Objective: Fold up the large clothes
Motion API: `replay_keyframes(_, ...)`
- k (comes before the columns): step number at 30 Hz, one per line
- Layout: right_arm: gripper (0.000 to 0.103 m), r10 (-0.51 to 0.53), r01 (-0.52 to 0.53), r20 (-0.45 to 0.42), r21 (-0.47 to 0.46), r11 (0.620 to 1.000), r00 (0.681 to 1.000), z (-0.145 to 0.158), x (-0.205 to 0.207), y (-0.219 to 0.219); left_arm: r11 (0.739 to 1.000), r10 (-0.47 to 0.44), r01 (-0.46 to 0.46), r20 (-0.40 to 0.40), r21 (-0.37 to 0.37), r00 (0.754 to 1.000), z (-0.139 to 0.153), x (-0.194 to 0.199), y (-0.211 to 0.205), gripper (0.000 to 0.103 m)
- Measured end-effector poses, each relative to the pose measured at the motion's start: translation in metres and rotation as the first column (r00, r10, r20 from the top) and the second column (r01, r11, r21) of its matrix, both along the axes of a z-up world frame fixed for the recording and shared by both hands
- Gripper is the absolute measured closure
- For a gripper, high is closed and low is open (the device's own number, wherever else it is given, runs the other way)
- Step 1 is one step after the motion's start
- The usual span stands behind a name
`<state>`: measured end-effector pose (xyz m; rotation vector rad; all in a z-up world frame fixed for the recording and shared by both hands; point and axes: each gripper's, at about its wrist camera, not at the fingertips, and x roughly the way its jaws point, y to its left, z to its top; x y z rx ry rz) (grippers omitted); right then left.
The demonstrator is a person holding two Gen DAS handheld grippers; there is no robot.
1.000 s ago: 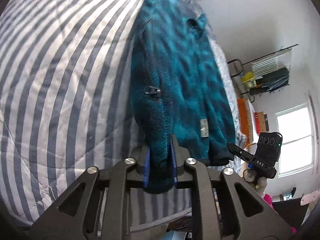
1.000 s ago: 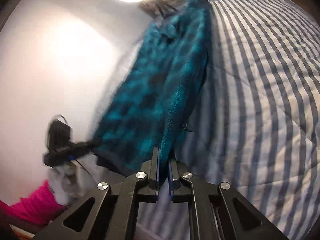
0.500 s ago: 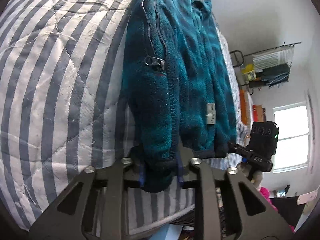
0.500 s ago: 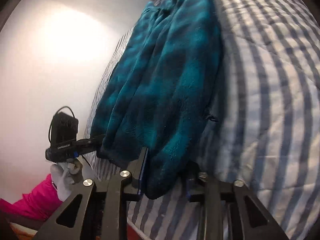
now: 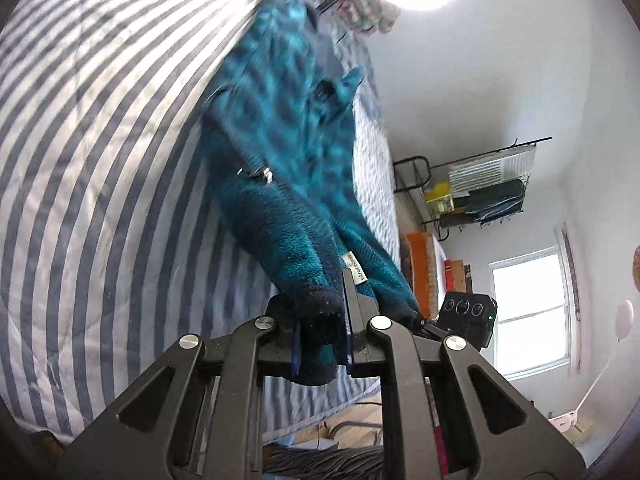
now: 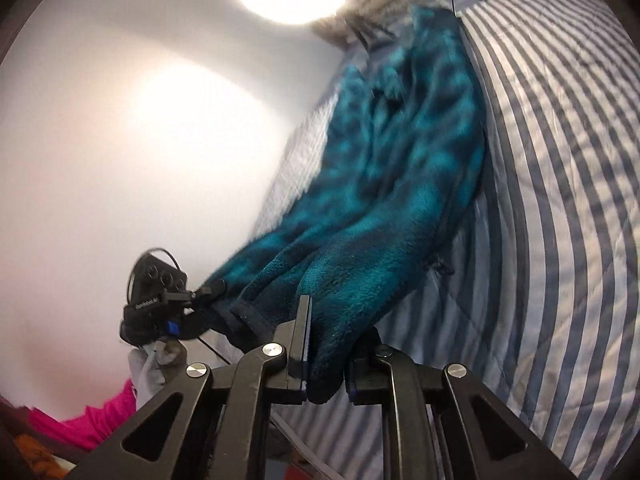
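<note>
My left tongs (image 5: 322,344) and right tongs (image 6: 326,364) each pinch a hem corner of the thick, soft teal fleece jacket (image 5: 280,152); it sags heavily, so the corners are where to hold.

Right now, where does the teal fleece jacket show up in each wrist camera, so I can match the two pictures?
Left wrist view: the teal fleece jacket runs from upper centre down to the left gripper, shut on its hem.
Right wrist view: the jacket runs from upper right down to the right gripper, shut on its hem.
Shared landmark: the striped quilt under it, left of the jacket in the left view, right in the other.
</note>
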<state>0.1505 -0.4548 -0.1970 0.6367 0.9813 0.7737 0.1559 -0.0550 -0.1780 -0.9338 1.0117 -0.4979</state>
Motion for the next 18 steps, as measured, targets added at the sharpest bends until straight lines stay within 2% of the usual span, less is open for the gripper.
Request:
replay_keyframes(5, 0.092, -0.046, 0.046, 0.044, 0.015, 0.999, 0.998, 0.028, 0.019, 0.003, 0.999, 0.029, -0.03, 0.028, 0.028, 0.999, 0.025, 0.027, 0.0, 0.09)
replay_keyframes(8, 0.092, -0.093, 0.093, 0.041, 0.01, 0.996, 0.995, 0.036, 0.038, 0.006, 0.997, 0.045, -0.047, 0.04, 0.053, 0.998, 0.034, 0.048, 0.002, 0.09)
replay_keyframes(14, 0.092, -0.155, 0.157, 0.041, -0.054, 0.986, 0.987, 0.046, 0.081, 0.008, 0.992, 0.09, -0.094, 0.044, 0.09, 0.995, 0.027, 0.103, -0.002, 0.09)
replay_keyframes(18, 0.092, -0.172, 0.173, 0.021, -0.086, 0.981, 0.985, 0.038, 0.111, 0.01, 0.988, 0.1, -0.103, 0.032, 0.116, 0.994, 0.013, 0.133, -0.009, 0.09)
